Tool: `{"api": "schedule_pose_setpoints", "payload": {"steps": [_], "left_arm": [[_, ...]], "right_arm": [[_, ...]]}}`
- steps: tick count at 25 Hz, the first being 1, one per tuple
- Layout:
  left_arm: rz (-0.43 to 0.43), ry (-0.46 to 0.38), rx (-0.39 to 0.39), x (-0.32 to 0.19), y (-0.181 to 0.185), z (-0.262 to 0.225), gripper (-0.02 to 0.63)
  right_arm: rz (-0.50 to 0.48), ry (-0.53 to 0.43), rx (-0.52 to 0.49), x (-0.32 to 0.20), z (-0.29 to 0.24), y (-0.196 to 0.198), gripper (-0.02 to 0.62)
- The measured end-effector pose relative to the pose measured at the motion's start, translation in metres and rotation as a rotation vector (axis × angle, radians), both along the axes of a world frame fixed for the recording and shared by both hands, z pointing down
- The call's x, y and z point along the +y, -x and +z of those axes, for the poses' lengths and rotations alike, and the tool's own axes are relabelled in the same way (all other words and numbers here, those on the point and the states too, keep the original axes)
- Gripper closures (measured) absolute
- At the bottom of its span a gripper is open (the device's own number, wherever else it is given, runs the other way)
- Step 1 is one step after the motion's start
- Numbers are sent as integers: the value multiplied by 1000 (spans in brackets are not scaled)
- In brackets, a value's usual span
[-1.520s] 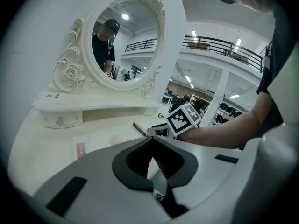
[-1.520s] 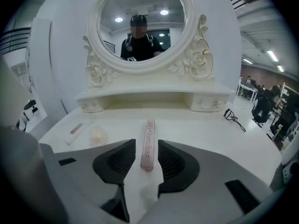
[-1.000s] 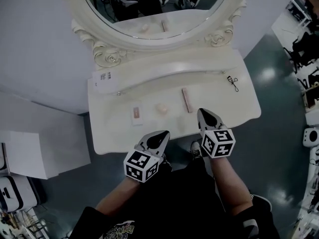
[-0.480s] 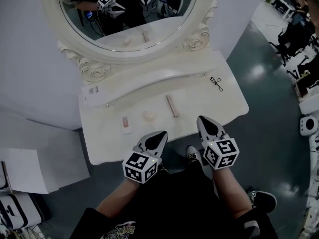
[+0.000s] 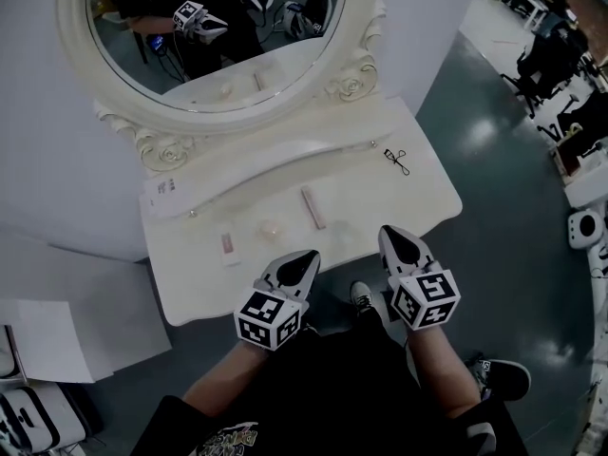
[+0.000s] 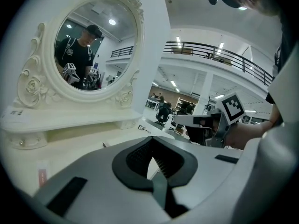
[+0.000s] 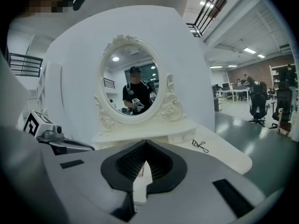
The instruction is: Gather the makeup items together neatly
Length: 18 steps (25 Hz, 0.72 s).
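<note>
Makeup pieces sit scattered on the white vanity table (image 5: 380, 207) — a pink tube (image 5: 313, 207), a pale round compact (image 5: 271, 227) and a small flat case (image 5: 228, 245) in a loose row near the front edge, an eyelash curler (image 5: 397, 161) well apart at the right. You hold your left gripper (image 5: 306, 257) and right gripper (image 5: 393, 237) at that front edge — both clenched on nothing — facing the oval mirror (image 5: 218, 65).

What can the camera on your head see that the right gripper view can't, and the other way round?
Only the head view shows the small packet lying on the dressing table, and the person's shoe on the floor below. Only the right gripper view shows the ceiling lights of the hall. Both show the oval mirror and the eyelash curler near the table's right end.
</note>
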State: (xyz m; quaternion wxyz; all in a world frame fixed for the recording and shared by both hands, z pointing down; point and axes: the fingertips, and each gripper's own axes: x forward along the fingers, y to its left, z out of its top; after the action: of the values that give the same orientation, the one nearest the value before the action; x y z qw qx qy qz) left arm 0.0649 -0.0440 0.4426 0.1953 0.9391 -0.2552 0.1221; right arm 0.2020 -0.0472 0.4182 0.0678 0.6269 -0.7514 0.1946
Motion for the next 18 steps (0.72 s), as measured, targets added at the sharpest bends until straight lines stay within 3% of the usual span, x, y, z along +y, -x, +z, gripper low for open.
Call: {"api": "schedule_pose_setpoints", "payload": {"steps": [18], "left_arm": [[25,22,-15,-10,-53,4,598]], "right_arm": [[59,21,16,-12,14,-78,566]]}}
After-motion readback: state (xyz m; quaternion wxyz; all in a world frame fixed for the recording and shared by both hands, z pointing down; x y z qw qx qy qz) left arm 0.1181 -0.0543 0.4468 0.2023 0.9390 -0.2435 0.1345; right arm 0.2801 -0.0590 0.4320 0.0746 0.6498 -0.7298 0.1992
